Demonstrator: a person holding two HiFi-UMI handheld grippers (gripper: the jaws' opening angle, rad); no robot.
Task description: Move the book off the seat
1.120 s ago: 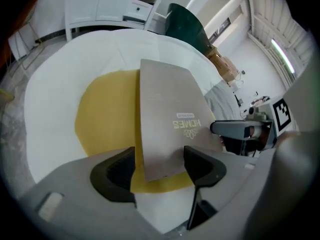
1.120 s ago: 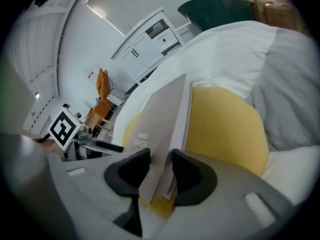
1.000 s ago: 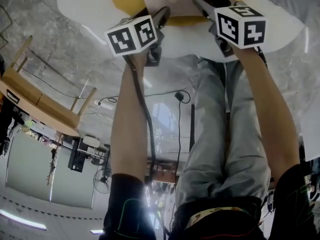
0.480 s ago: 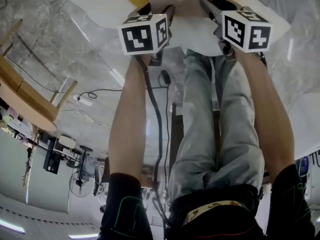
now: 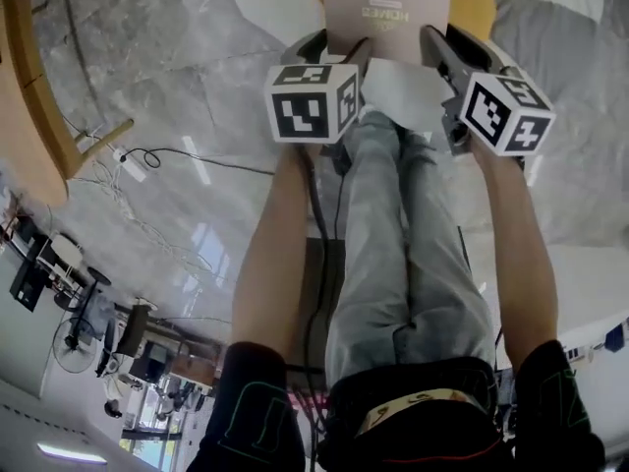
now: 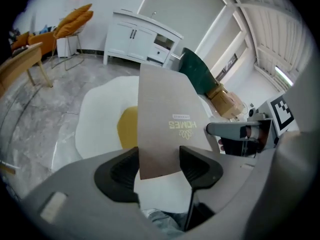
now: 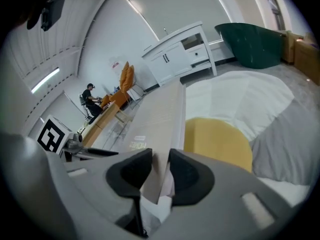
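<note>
Tan book sits between your two claws, tilted up over the white seat and its yellow cushion. Your left claw grips its near end, pads set wide. Your right claw is closing on its edge, both pads touching it.

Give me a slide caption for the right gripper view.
Right gripper closing its jaws on the edge of a book, with the yellow seat behind it.
</note>
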